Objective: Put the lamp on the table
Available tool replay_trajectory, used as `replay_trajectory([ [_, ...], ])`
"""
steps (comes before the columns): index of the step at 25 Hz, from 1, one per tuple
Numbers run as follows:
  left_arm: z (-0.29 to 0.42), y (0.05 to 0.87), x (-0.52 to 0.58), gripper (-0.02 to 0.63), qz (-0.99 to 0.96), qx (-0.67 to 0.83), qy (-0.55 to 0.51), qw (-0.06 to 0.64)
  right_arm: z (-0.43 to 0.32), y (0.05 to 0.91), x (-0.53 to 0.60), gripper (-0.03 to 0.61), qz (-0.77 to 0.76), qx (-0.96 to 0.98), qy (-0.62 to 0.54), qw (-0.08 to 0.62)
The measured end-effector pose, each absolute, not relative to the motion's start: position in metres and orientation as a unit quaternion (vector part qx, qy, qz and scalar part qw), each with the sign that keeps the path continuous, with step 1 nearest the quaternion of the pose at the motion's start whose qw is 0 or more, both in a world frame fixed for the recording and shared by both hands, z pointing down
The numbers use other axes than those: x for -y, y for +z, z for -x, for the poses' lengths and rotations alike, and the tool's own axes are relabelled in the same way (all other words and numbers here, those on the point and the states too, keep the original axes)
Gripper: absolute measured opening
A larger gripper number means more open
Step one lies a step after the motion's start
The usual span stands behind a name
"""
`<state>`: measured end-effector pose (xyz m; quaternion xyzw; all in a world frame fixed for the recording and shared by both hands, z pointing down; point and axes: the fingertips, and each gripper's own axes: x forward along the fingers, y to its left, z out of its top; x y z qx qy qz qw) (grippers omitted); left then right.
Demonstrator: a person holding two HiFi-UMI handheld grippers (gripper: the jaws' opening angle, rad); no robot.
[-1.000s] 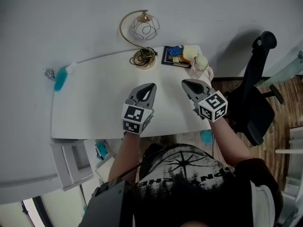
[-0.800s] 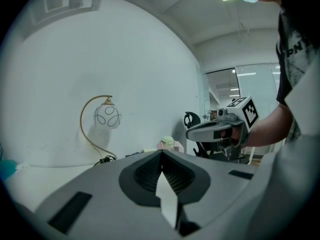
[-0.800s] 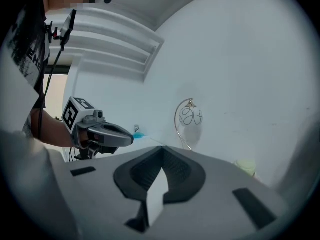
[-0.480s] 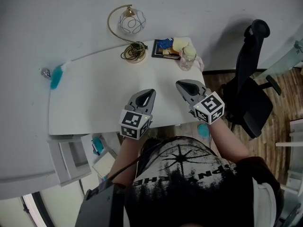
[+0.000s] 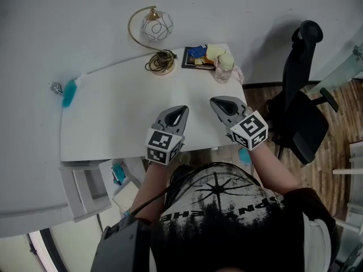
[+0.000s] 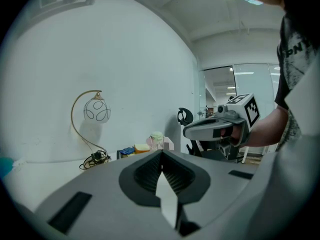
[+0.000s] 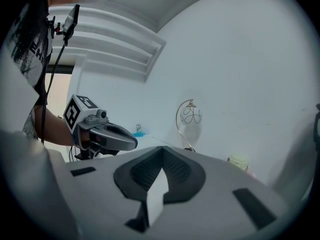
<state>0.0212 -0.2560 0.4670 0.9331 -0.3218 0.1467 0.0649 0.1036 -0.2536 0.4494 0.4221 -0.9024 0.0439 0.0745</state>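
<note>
Grey left hand-held gripper (image 5: 181,110); black white-printed T-shirt (image 5: 227,222).

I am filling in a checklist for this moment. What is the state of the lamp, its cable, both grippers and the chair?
lamp: upright on the table, at its far edge.
lamp cable: coiled at the lamp's base.
left gripper: shut, empty.
right gripper: shut, empty.
office chair: nobody sits in it.

Gold lamp (image 5: 157,26); white table (image 5: 113,118); teal object (image 5: 69,93); black chair (image 5: 300,112); brown wood-grain floor (image 5: 340,130).
</note>
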Motion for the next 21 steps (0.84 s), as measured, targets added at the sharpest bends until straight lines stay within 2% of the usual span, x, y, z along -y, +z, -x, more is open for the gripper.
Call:
replay_trajectory([
  [21, -0.033, 0.469, 0.252, 0.015, -0.935, 0.312, 0.156, 0.059, -0.111, 0.456, 0.248, 0.018, -0.426, 0.901, 0.054, 0.067],
])
